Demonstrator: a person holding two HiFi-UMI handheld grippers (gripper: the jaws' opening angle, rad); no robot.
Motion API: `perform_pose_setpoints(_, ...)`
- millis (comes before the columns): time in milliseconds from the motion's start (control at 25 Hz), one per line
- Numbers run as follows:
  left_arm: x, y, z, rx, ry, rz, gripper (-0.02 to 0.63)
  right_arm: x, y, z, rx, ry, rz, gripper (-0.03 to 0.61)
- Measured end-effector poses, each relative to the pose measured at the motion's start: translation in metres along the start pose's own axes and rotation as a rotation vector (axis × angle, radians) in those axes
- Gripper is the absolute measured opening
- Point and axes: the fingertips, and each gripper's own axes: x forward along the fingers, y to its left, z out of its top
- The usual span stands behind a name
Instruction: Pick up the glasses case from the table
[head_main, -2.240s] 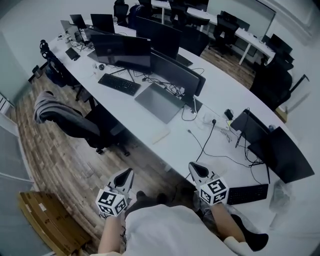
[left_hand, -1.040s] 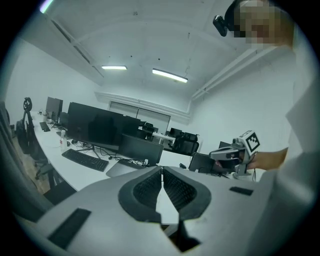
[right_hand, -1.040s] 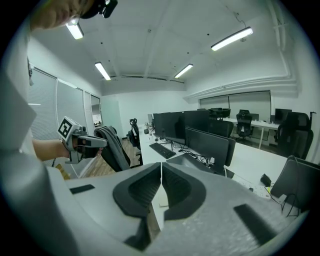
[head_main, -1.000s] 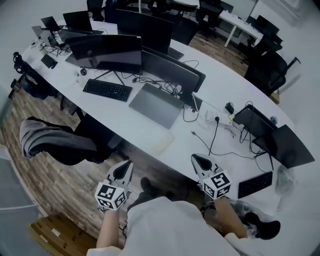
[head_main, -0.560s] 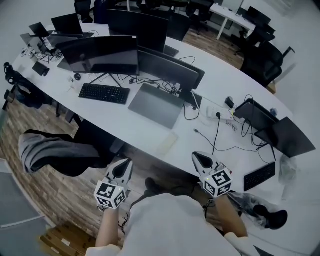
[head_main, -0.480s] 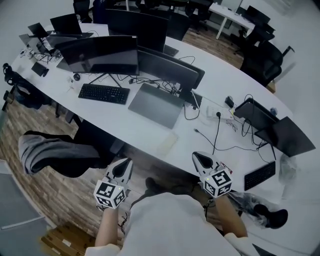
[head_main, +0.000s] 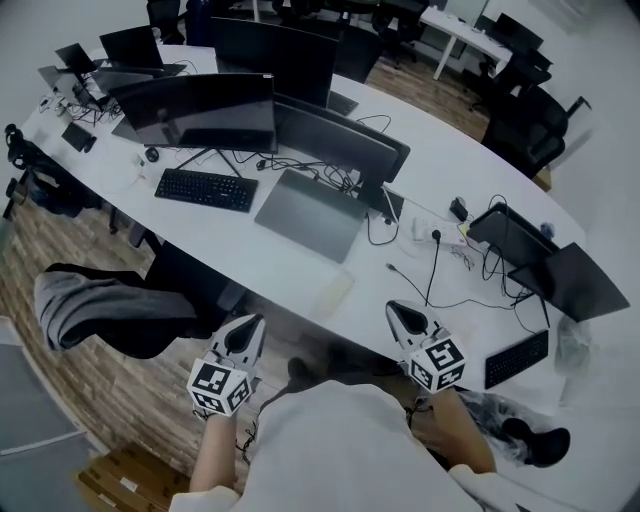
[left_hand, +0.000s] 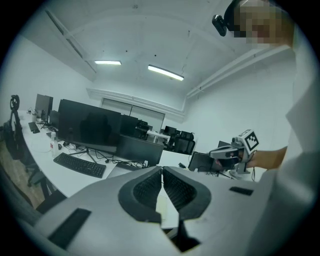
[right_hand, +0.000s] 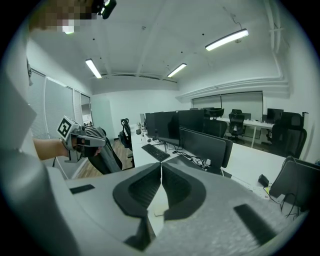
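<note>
The glasses case (head_main: 333, 293) is a pale, flat oblong lying near the front edge of the long white table (head_main: 270, 262). It is beyond and between my two grippers. My left gripper (head_main: 247, 328) hovers over the floor short of the table edge, shut and empty. The right gripper (head_main: 397, 310) is just at the table edge to the right of the case, also shut with nothing in it. In the left gripper view the case (left_hand: 163, 206) shows behind the shut left gripper (left_hand: 162, 170). In the right gripper view the case (right_hand: 156, 204) shows below the shut right gripper (right_hand: 161, 165).
A closed grey laptop (head_main: 308, 214), a black keyboard (head_main: 204, 189) and several dark monitors (head_main: 200, 110) stand further back. Black cables (head_main: 430, 280) trail right of the case. A chair draped with a grey garment (head_main: 100, 305) stands at the left. Another keyboard (head_main: 516, 358) lies at the right.
The head view has swung and the table sits a little differently in it. Both grippers have drifted slightly toward the table edge, jaws shut throughout.
</note>
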Motion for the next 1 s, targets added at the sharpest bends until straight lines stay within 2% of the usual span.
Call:
perform_pose_setpoints(520, 0.019, 0.001, 0.013, -0.052, -0.048, 0.115, 0.012, 0.026, -0.040, 0.034, -0.090, -0.021, 0.116, 0.016)
perform_pose_setpoints(680, 0.023, 0.003, 0.015, -0.056, -0.053, 0.134, 0.012, 0.034, -0.038, 0.038, -0.124, -0.013, 0.179, 0.105)
perform_pose_setpoints(1000, 0.025, 0.011, 0.005, -0.085, -0.041, 0.174, 0.012, 0.046, -0.017, 0.030, -0.211, 0.053, 0.328, 0.373)
